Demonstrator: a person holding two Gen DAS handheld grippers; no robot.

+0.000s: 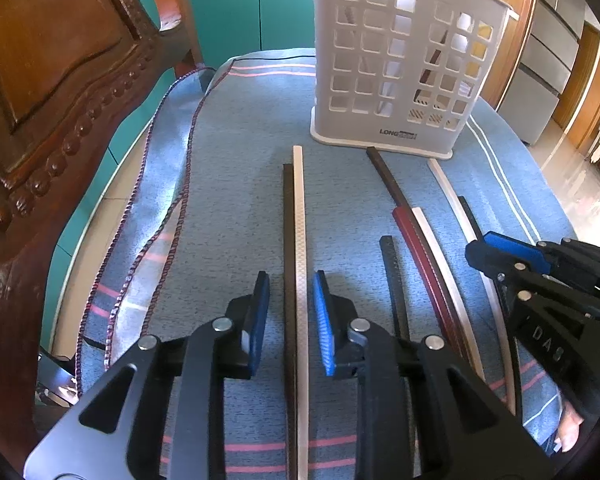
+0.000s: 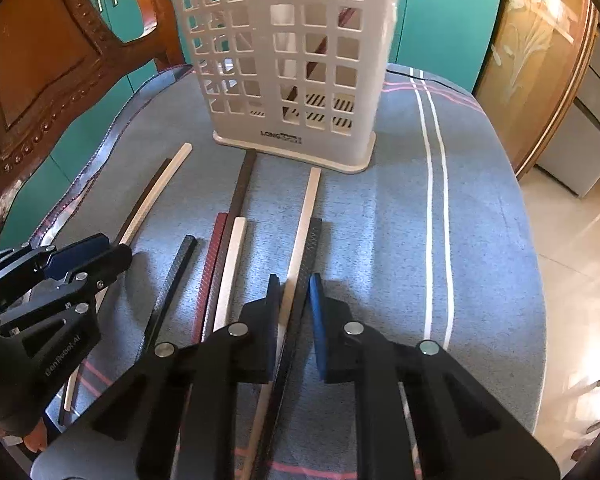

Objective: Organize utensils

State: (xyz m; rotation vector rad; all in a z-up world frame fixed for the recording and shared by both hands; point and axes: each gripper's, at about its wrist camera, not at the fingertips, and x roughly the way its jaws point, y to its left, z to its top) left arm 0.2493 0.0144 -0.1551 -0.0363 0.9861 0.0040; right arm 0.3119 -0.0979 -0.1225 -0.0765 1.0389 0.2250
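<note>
My left gripper (image 1: 292,312) straddles a dark brown chopstick (image 1: 288,240) and a cream chopstick (image 1: 300,240) lying side by side on the cloth. Its blue pads stand a little apart from them, so it is open. My right gripper (image 2: 295,312) has its pads against a cream chopstick (image 2: 306,220) and a black chopstick (image 2: 312,240), shut on the pair at table level. Between the two pairs lie black (image 2: 180,264), red (image 2: 214,248), cream (image 2: 232,256) and dark brown (image 2: 242,188) chopsticks. A white perforated holder (image 1: 400,60) stands upright behind them with a dark red stick inside.
The table wears a blue cloth (image 2: 380,220) with pink and white stripes; its rounded edge drops to a tiled floor on the right. A carved wooden chair (image 1: 52,100) crowds the left side. Teal cabinets (image 1: 236,4) stand behind. A cord (image 1: 172,208) trails along the cloth's left edge.
</note>
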